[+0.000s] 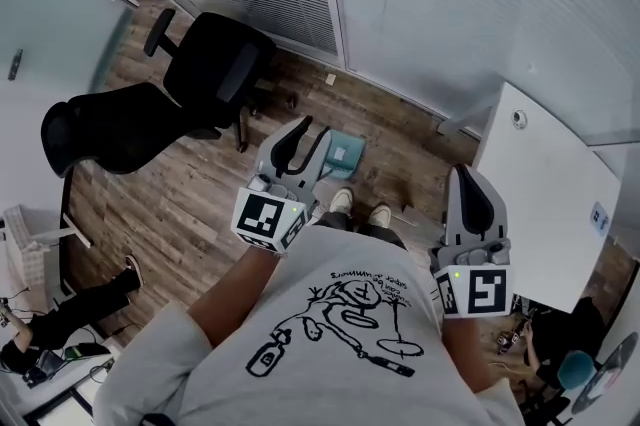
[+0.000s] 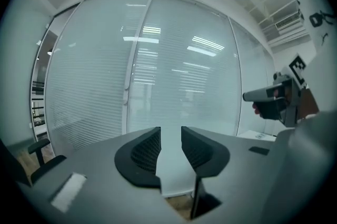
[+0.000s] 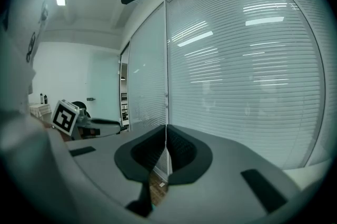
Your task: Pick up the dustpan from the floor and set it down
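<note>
White T-shirt with a black drawing is filling the near edge, both tongs reaching out level beyond it.
Left tongs are standing released, jaws apart with only the blind-covered glass wall between them; right tongs are sitting clenched on nothing. Small teal plastic dustpan is lying on the wood-plank floor at twelve o'clock from the pale shoes, with a black office chair at ten o'clock.
</note>
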Motion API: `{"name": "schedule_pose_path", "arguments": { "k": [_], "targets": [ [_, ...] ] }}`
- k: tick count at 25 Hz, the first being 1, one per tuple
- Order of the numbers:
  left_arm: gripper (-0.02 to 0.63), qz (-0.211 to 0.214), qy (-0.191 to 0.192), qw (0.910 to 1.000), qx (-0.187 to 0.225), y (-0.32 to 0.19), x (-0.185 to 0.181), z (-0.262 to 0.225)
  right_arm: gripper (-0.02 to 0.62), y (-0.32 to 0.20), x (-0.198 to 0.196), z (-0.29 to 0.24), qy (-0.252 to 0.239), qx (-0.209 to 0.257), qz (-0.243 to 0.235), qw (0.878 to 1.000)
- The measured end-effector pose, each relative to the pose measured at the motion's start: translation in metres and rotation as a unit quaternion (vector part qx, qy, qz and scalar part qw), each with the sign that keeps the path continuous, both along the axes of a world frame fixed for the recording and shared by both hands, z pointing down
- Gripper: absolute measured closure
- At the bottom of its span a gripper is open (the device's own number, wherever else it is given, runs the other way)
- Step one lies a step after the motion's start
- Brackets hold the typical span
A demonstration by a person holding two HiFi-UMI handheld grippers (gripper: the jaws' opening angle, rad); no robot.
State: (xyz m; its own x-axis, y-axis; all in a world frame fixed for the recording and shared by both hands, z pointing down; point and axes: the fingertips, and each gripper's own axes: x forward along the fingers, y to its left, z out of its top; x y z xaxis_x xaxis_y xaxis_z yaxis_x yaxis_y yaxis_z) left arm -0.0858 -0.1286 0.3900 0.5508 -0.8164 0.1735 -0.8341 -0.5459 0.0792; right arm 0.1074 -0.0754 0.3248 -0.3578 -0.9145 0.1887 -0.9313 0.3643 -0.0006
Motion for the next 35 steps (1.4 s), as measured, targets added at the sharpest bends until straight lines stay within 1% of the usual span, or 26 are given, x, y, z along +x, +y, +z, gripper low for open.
{"name": "schedule_pose_path", "arguments": {
  "k": [2, 6, 8, 13, 20, 26, 35],
  "targets": [
    [0.499, 0.005, 0.012, 0.9997, 0.021, 0.000, 0.006, -0.026, 0.589, 0.000, 0.002, -0.004, 0.003, 0.003, 0.000, 1.000],
    [0.535, 0.025, 0.021, 0.9976, 0.061, 0.005, 0.021, -0.067, 0.589, 0.001, 0.007, -0.014, 0.006, 0.010, -0.002, 1.000],
    [0.558, 0.036, 0.024, 0.9967, 0.069, 0.007, 0.030, -0.077, 0.589, 0.000, 0.010, -0.017, 0.003, 0.013, -0.003, 1.000],
    [0.583, 0.051, 0.017, 0.9946, 0.089, 0.007, 0.042, -0.098, 0.589, -0.003, 0.013, -0.027, 0.006, 0.020, -0.007, 1.000],
    [0.592, 0.062, 0.020, 0.9943, 0.085, 0.008, 0.051, -0.101, 0.589, -0.005, 0.016, -0.032, 0.018, 0.024, -0.010, 0.999],
    [0.594, 0.067, 0.023, 0.9950, 0.069, 0.004, 0.055, -0.096, 0.589, -0.008, 0.017, -0.032, 0.021, 0.023, -0.013, 0.999],
    [0.594, 0.073, 0.020, 0.9945, 0.072, 0.004, 0.058, -0.094, 0.589, -0.010, 0.017, -0.029, 0.022, 0.021, -0.013, 0.999]
  ]
}}
